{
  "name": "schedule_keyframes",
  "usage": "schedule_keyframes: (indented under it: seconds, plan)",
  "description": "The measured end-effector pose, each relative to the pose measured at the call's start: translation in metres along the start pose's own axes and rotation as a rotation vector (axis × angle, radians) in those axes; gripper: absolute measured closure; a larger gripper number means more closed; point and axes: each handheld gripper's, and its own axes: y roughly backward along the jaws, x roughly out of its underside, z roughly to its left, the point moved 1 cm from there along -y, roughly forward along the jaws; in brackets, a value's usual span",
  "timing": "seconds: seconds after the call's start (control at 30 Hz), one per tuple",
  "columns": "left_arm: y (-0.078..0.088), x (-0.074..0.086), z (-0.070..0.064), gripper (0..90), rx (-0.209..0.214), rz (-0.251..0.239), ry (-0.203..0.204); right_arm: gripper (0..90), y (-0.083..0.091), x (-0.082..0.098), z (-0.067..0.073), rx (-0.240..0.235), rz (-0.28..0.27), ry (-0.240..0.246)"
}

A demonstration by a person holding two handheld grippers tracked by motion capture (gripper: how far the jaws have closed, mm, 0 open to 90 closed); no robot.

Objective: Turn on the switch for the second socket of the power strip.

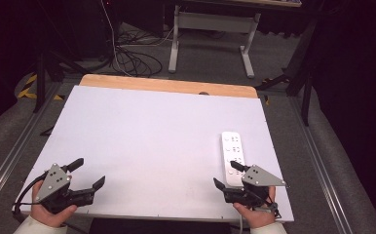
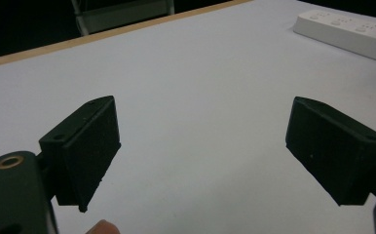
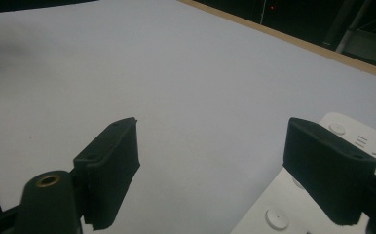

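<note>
Resting at the near edge of the white tabletop (image 1: 142,131), the left claw (image 1: 89,173) sits at about 7 o'clock in the high view, its jaws spread wide apart with nothing between them; a hand (image 1: 49,212) in a pale sleeve holds it from below. In the left gripper view the two black jaws frame bare white surface, with a fingertip (image 2: 103,227) just showing at the bottom edge. At about 5 o'clock the right claw (image 1: 228,174) is also spread wide and empty, held by the other hand (image 1: 254,214). One of its jaws hangs over the near end of a white power strip (image 1: 233,151), which lies flat, running away from the person toward 1 o'clock; whether the jaw touches it cannot be told. Beyond the white sheet a strip of bare wood (image 1: 171,85) edges the far side, and farther off grey table legs (image 1: 213,39) and loose cables (image 1: 132,58) lie on the floor.
</note>
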Motion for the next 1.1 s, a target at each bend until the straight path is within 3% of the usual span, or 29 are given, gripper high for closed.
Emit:
schedule_keyframes:
  seconds: [0.2,0.93,1.1]
  plan:
    - [0.0,-0.001,-0.002,12.7,-0.014,0.003,-0.023,21.1,0.0,0.0,0.0,0.003,-0.003,0.01]
    - [0.001,-0.001,-0.002,12.7,-0.032,0.006,-0.025,20.7,0.001,-0.006,0.002,0.014,0.013,0.034]
    - [0.001,-0.001,-0.003,12.8,-0.036,0.007,-0.027,28.1,0.003,-0.015,-0.001,0.019,0.027,0.038]
